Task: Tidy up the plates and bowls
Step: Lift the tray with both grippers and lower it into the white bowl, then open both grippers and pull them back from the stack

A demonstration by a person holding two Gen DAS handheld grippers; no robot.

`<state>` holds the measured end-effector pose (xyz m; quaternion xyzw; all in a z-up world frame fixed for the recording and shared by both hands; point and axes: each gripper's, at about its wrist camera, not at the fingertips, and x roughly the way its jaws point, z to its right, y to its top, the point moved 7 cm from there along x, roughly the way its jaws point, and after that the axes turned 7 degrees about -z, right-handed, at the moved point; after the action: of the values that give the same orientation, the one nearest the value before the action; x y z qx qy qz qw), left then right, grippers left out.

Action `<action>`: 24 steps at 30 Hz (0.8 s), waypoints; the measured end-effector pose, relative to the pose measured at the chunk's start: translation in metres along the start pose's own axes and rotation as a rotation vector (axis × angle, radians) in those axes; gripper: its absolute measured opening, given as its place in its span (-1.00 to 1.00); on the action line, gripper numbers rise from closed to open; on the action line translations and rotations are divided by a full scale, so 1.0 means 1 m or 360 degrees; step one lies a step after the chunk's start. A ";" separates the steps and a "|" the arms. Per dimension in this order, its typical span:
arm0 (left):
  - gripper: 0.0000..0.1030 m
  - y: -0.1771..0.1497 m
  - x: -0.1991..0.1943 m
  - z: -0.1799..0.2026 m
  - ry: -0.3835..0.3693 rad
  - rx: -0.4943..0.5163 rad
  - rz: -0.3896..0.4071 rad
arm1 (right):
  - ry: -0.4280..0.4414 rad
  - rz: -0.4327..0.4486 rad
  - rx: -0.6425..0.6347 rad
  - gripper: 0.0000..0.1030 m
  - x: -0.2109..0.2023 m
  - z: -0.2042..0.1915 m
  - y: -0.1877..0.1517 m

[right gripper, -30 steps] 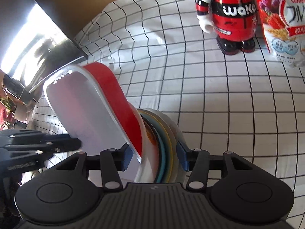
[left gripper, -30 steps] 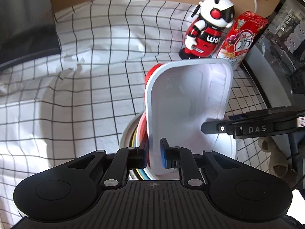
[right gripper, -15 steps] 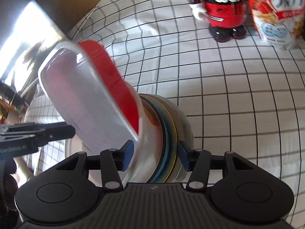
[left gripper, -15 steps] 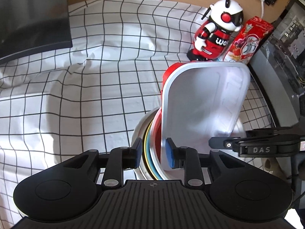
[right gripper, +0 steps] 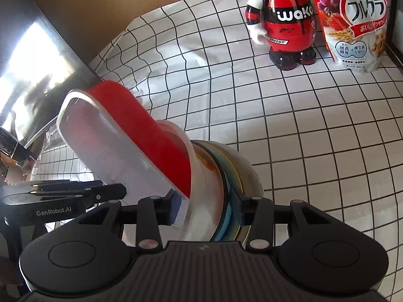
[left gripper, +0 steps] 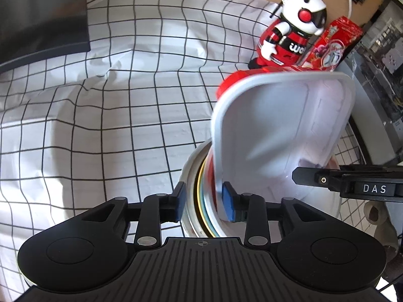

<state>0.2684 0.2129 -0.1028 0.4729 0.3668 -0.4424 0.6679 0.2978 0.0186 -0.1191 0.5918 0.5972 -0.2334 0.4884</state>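
Note:
A rectangular dish, red outside and white inside (left gripper: pixel 277 130), stands tilted on its end in a stack of round bowls and plates (left gripper: pixel 194 176) on the checked cloth. My left gripper (left gripper: pixel 204 203) straddles the stack's near rim. Its jaws are opening: the right pad lies against the dish's white wall and the left pad stands beside the metal bowl. A finger (left gripper: pixel 314 178) of my right gripper reaches in from the right. In the right wrist view my right gripper (right gripper: pixel 205 207) is closing, its pads pressing on the rim of the stack (right gripper: pixel 249 173) and the red dish (right gripper: pixel 151 136).
A red and white robot figure (right gripper: pixel 284 20) and a cereal bag (right gripper: pixel 357 25) stand at the back of the checked cloth (left gripper: pixel 100 125). A dark panel (left gripper: pixel 42 17) lies at the far left. Shelving (left gripper: pixel 382 50) rises past the cloth's right edge.
My left jaws let go of the dish's rim and spread across the stack's rim. The dish leans further over. My right jaws have narrowed onto the stack.

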 end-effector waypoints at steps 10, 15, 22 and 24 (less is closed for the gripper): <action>-0.40 -0.023 -0.018 0.007 -0.0010 -0.0148 0.0179 | 0.0019 0.0221 -0.0103 -0.17 -0.034 -0.006 -0.025; -0.42 -0.059 -0.045 0.016 0.0000 -0.0338 0.0357 | 0.0040 0.0351 -0.0233 -0.11 -0.066 -0.011 -0.060; -0.65 -0.135 -0.057 0.038 -0.0056 -0.0497 0.0495 | 0.0057 0.0517 -0.0374 0.26 -0.086 -0.010 -0.128; -0.65 -0.156 -0.055 0.052 0.0029 -0.0449 0.0517 | 0.0042 0.0533 -0.0384 0.29 -0.085 -0.008 -0.147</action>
<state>0.1066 0.1518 -0.0861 0.4315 0.3501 -0.2688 0.7867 0.1432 -0.0436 -0.0869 0.6231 0.5206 -0.0680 0.5798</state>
